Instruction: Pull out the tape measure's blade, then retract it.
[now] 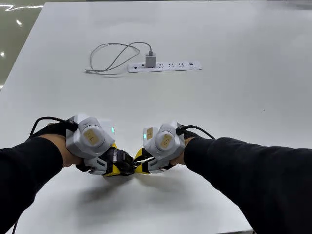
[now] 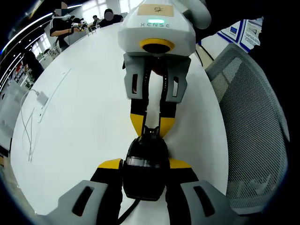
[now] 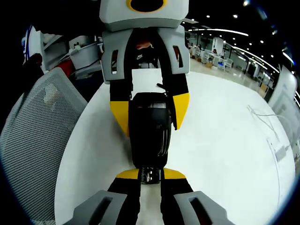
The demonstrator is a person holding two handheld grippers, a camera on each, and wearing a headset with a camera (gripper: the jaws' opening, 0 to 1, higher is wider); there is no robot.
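White bench (image 1: 219, 107) near me: my left gripper (image 2: 145, 165) clamps the tape measure (image 3: 150, 126), my right gripper (image 3: 145, 174) pinches its blade tip (image 2: 151, 132), so I judge the pull-out barely begun.

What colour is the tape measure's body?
Black. The tape measure shows best in the right gripper view, held between yellow-tipped jaws.

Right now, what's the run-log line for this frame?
left gripper: shut on black plastic tape measure case | right gripper: shut on blade tip | pull-out: not begun
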